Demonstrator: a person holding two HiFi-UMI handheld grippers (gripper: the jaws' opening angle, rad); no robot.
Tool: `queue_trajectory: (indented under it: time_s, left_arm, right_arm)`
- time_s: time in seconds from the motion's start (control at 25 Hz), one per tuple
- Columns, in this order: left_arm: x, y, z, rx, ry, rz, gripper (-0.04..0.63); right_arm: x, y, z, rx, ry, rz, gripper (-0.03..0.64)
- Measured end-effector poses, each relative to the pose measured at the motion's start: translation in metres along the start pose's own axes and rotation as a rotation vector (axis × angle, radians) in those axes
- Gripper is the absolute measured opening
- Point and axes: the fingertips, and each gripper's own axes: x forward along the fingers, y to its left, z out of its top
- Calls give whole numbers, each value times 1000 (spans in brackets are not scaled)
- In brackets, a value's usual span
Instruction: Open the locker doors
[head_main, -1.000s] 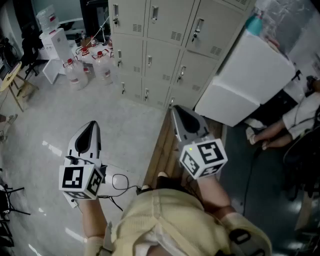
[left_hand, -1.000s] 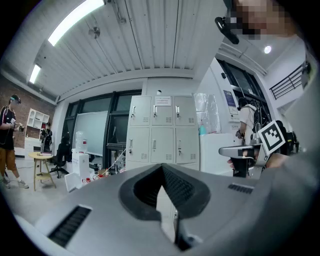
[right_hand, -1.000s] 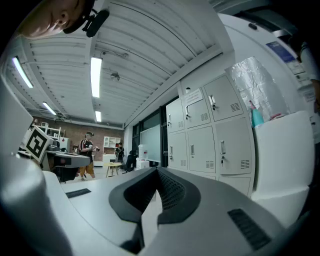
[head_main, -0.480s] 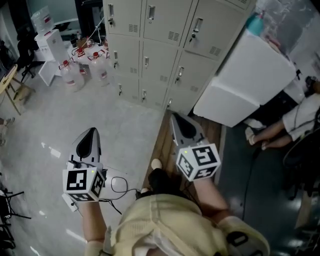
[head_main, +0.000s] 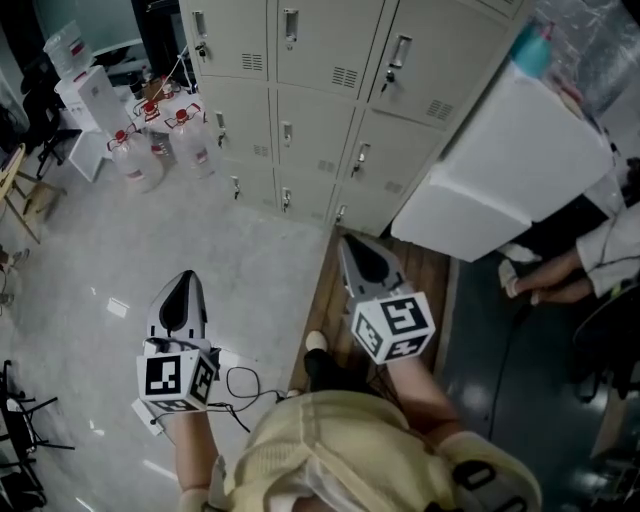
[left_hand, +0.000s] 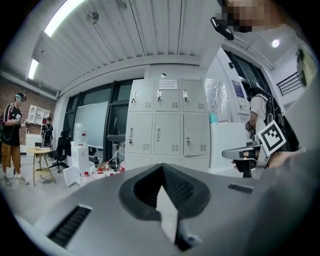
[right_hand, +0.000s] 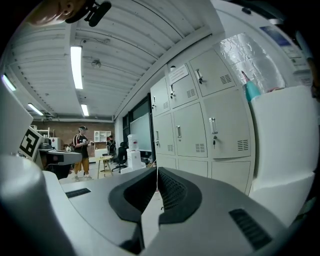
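A bank of beige lockers (head_main: 320, 90) stands ahead, three columns wide, every door closed, each with a small handle and vent. The same lockers (left_hand: 170, 125) fill the middle of the left gripper view, and they (right_hand: 195, 120) stand close on the right in the right gripper view. My left gripper (head_main: 185, 275) hangs over the pale floor, well short of the lockers, shut and empty. My right gripper (head_main: 346, 242) is nearer, pointing at the bottom row, also shut with nothing in it. The jaw tips meet in both gripper views: the left gripper (left_hand: 162, 166) and the right gripper (right_hand: 157, 169).
A large white box (head_main: 510, 160) leans beside the lockers on the right. Water jugs (head_main: 150, 140) and a white dispenser (head_main: 85, 85) stand at their left. A wooden strip (head_main: 325, 290) runs underfoot, a cable (head_main: 245, 380) lies on the floor, and a seated person's legs (head_main: 560, 275) are at right.
Both grippers have moved forward towards the lockers and sunk a little. The lockers now look nearer and larger. Both stay shut.
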Motion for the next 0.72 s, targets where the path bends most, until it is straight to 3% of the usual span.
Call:
queue_trajectory:
  time_s: [0.2, 0.4, 0.72]
  left_arm:
    - [48, 3, 2, -14, 5, 16, 3]
    - [96, -1, -4, -94, 26, 4, 3]
    - [153, -19, -8, -66, 55, -27, 3]
  right_arm:
    - [36, -38, -8, 22, 33, -17, 3]
    - [67, -66, -21, 34, 65, 8, 3]
    - [99, -98, -49, 53, 123, 7, 3]
